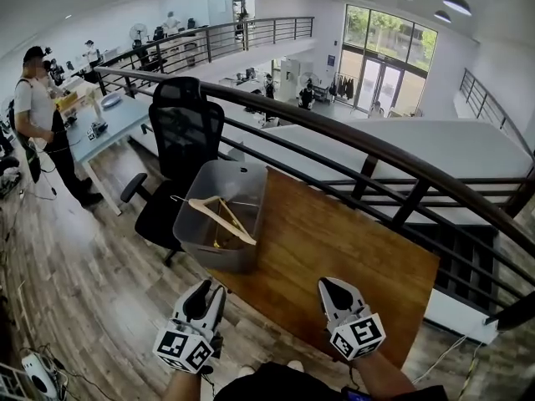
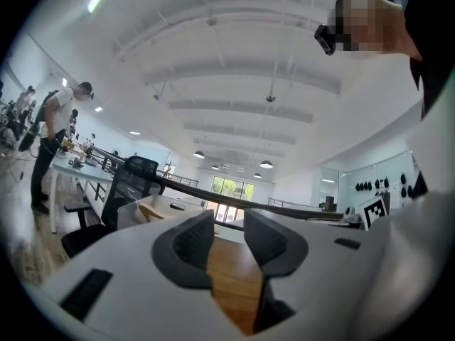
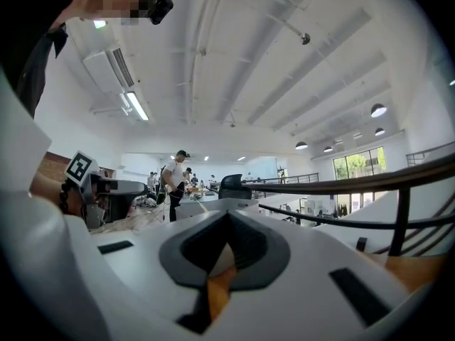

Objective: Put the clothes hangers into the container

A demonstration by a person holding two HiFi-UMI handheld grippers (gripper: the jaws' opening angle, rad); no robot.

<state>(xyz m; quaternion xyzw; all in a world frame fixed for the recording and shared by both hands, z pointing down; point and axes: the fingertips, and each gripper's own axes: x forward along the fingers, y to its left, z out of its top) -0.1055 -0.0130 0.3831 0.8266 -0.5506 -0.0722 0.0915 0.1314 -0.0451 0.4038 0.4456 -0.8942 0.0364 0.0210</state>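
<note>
wooden hanger rests tilted inside the grey container.

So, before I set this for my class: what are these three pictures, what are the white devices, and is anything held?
A person holds a gripper in each hand: left gripper, right gripper. One picture comes from a camera on the person's head, looking down; the other two come from a camera on each gripper. On the wooden table stands a grey container with a wooden hanger in it. Nothing is held: the left fingers stand apart, the right fingers are closed together.
</note>
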